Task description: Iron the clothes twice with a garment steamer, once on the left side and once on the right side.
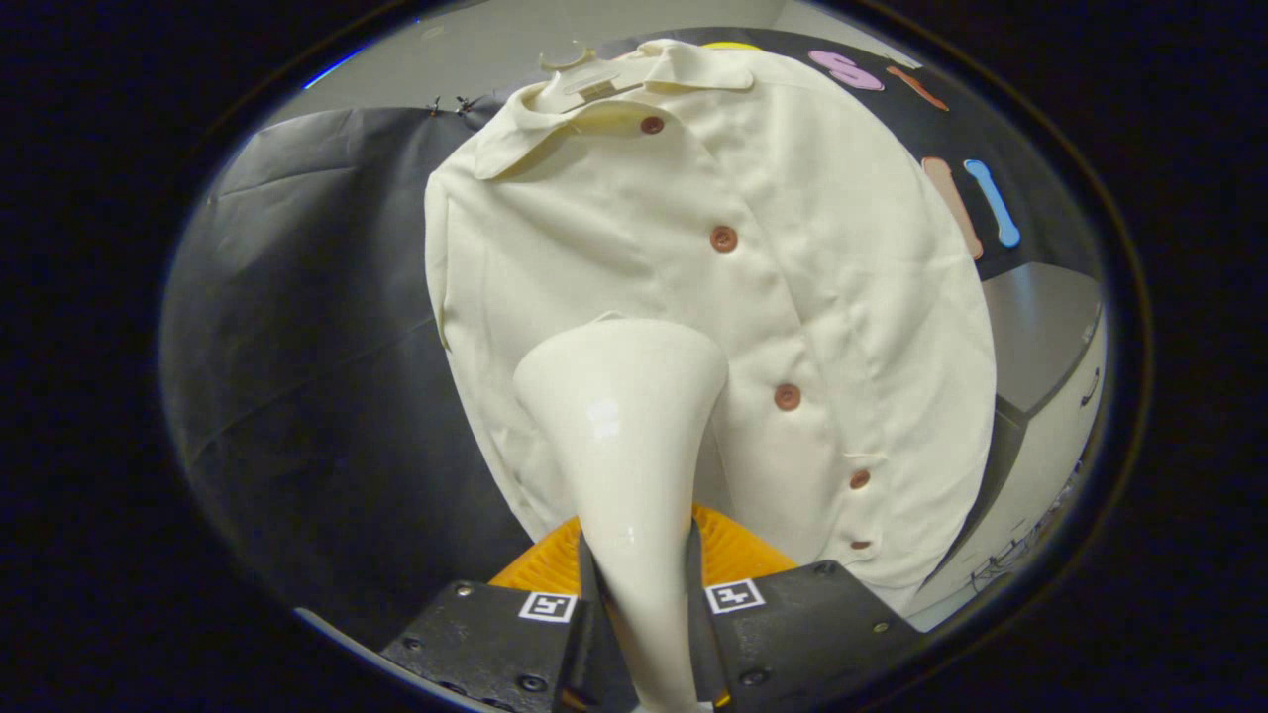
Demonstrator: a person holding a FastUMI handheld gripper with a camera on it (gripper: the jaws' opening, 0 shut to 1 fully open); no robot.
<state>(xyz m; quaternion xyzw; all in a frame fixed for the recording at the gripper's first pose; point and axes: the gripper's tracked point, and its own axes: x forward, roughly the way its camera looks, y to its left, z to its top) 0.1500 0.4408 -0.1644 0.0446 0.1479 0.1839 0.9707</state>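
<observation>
Cream shirt (693, 297), brown-buttoned and collared, hangs on a hanger (584, 74) before the dark wall. Gripper (639, 604) is clenched on the glossy white garment steamer (619, 416), whose flared head meets the shirt's lower front, beside the placket.

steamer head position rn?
Gripper view: the steamer, clamped by the gripper, has its head against the hanging shirt, beside the button row.
</observation>
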